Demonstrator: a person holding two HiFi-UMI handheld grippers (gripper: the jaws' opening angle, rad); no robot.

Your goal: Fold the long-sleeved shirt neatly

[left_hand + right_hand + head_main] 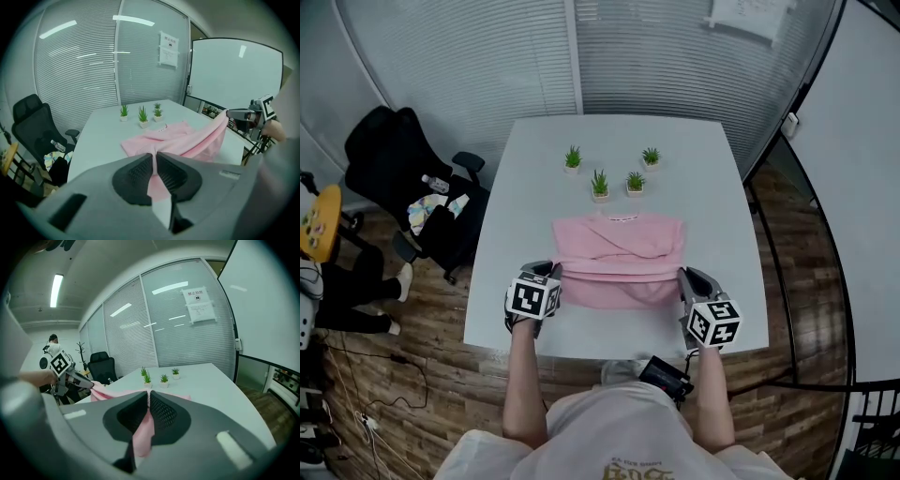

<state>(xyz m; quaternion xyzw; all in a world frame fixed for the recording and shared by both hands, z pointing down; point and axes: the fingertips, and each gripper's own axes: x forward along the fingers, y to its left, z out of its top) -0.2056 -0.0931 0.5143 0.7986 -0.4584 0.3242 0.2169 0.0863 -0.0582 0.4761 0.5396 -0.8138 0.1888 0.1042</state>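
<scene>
Shirt [619,258] corners buried between both jaws; wall notice [168,48] print illegible.

Head view looks steeply down; gripper views face low across the same shirt [619,248] and table [534,169].

Wearer: pale grey short-sleeved T-shirt [619,431] with yellow chest print [630,472]. Left gripper [553,272] and right gripper [684,275]: grey shells, each bearing a cube [532,298] of black-and-white square markers; jaws lined with dark ribbed pads [136,176].
</scene>
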